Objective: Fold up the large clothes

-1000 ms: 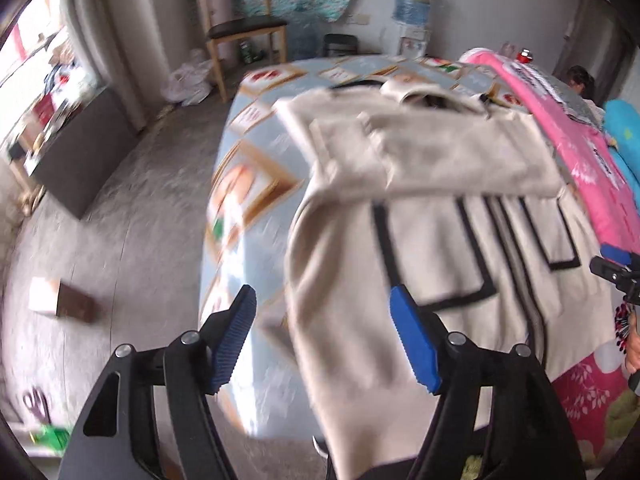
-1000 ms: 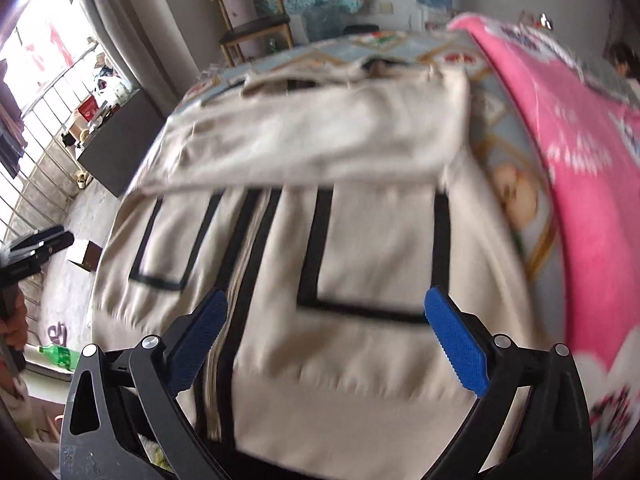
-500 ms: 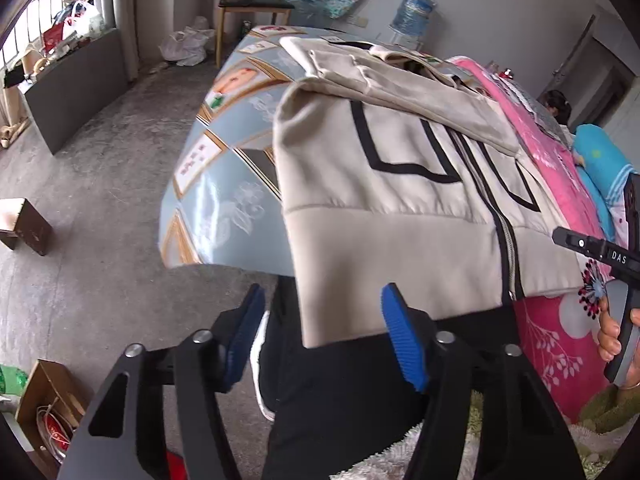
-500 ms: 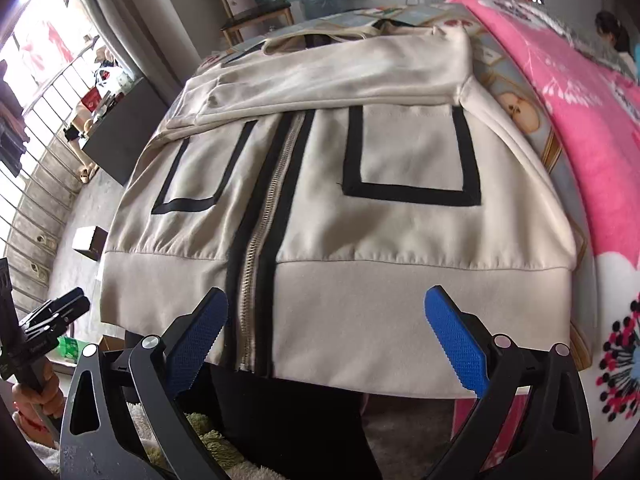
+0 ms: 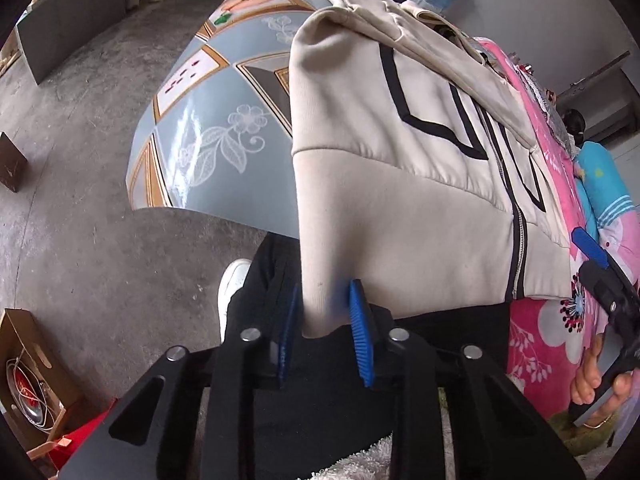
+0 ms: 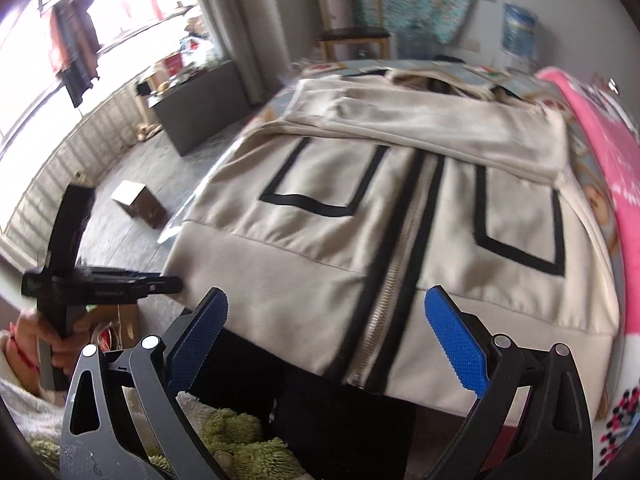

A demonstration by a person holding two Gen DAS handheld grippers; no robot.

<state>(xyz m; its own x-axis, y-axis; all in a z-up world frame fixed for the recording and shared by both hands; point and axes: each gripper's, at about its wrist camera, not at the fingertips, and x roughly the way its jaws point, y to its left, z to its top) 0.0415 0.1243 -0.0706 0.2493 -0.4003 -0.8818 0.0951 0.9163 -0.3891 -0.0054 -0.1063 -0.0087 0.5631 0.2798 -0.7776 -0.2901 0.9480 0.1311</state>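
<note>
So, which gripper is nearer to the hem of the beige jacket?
Left. The left gripper has closed its fingers on the jacket hem corner; the right gripper hangs open before the hem, not touching.

left claw (image 5: 324, 332) closed onto jacket (image 5: 400, 184) hem corner

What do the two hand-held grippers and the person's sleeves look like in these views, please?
Each hand-held gripper, left and right, has a black frame with triangular cut-outs, silver pivot bolts and two fingers faced with blue ribbed pads. Seen from the right wrist view, the left one has a black pistol-style handle and small white lettering along its bar. The left wrist shows a red string and a white fluffy sleeve.
</note>
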